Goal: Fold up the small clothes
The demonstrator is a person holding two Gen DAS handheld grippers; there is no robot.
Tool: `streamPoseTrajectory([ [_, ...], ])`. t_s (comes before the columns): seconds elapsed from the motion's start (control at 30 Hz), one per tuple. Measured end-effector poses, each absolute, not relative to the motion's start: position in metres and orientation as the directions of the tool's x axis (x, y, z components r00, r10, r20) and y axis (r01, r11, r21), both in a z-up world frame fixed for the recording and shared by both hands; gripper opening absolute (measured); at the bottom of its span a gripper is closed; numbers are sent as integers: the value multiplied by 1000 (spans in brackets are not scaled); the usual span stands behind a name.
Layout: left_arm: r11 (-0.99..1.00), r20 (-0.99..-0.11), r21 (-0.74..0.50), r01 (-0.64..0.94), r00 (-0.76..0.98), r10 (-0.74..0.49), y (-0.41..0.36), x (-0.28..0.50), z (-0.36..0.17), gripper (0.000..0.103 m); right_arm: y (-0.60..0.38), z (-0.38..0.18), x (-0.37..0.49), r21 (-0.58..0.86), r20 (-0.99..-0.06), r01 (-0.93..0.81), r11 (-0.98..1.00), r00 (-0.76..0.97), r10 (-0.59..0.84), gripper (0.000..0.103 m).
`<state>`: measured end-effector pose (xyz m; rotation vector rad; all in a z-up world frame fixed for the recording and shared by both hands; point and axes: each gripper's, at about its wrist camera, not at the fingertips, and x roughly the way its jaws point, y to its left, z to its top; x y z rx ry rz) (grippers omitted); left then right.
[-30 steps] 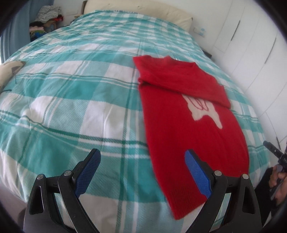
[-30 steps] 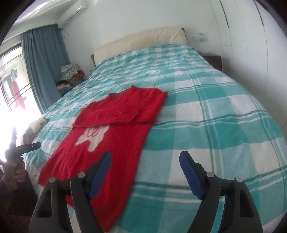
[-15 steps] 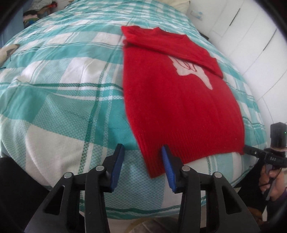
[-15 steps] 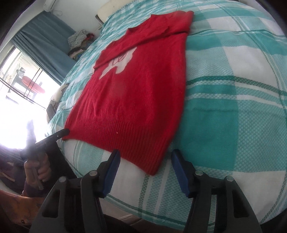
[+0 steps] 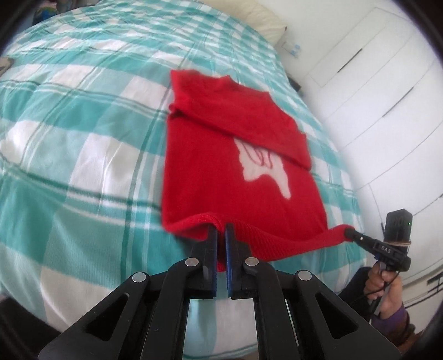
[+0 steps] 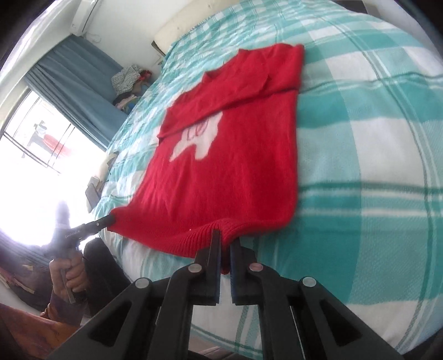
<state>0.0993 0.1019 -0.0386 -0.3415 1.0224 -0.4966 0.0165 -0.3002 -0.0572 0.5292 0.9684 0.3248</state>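
red sweater (image 5: 210, 171) (white motif, sleeves folded across), ribbed hem pinched at both corners.

The left gripper (image 5: 220, 229) is pinching the near left corner of the red sweater's (image 5: 221, 171) ribbed hem, its jaws pressed together on the knit. The hem is lifting off the checked bedspread (image 5: 83, 138) and stretching in a sagging line to the right, where the right gripper (image 5: 349, 232) is clamping the other corner, with a hand (image 5: 384, 288) holding its handle. The far part of the sweater is lying flat, a sleeve folded across the chest and partly covering a white design (image 5: 263, 169). A pillow (image 5: 257, 16) is sitting at the head of the bed, and white cupboard doors (image 5: 373, 77) are standing along the right.
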Motion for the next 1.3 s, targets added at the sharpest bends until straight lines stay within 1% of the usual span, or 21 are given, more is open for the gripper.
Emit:
streamPoseTrajectory([
  [0.13,839,-668,-483,248,515,-537,86,177,-18,3,-321,-31,81,545,-634,-16,839,646,424,5],
  [0.2,845,-660,-483,230,539,-523,76,223,-16,3,-330,-22,119,536,-608,-8,844,690,393,5],
  [0.33,875,-687,-451,177,557,-467,54,309,-25,3,-341,-23,205,521,-583,18,853,738,341,5],
  [0.47,906,-723,-411,105,568,-394,38,370,-44,3,-351,-38,278,479,-606,60,876,745,280,5],
  [0.5,912,-735,-400,97,560,-382,34,382,-50,6,-352,-44,294,464,-615,76,883,744,259,5],
  [0.57,929,-769,-368,46,546,-332,30,403,-60,15,-356,-59,318,480,-623,106,871,741,253,8],
  [0.6,935,-779,-354,13,549,-302,33,408,-63,31,-359,-64,326,487,-626,127,864,741,244,20],
  [0.63,934,-774,-358,-6,561,-293,38,411,-62,41,-363,-68,329,492,-623,144,859,747,231,38],
  [0.67,930,-760,-367,-20,583,-287,45,409,-59,60,-367,-68,328,505,-608,152,850,762,224,42],
  [0.7,928,-742,-371,-31,610,-277,53,405,-54,74,-371,-66,324,517,-593,156,841,775,220,43],
  [0.77,928,-718,-371,-40,646,-259,67,397,-46,81,-378,-62,314,526,-577,155,837,787,217,43],
  [0.9,932,-722,-362,-22,640,-265,86,364,-40,82,-377,-53,279,436,-601,129,891,778,181,43],
  [0.97,940,-729,-341,10,629,-272,88,336,-39,84,-374,-51,253,399,-612,101,911,769,182,47],
  [1.0,945,-734,-327,29,622,-274,87,321,-39,87,-372,-52,240,383,-616,89,919,766,183,51],
  [1.07,952,-749,-294,80,600,-282,82,290,-40,88,-369,-53,208,354,-621,62,933,761,185,56],
  [1.13,956,-770,-264,128,569,-289,71,260,-42,89,-366,-55,174,316,-628,42,948,758,176,59],
  [1.2,953,-785,-255,165,540,-304,60,230,-46,90,-364,-59,143,270,-634,35,962,759,150,65],
  [1.3,946,-789,-264,190,521,-325,42,192,-52,92,-360,-67,105,232,-642,52,971,759,113,67],
])
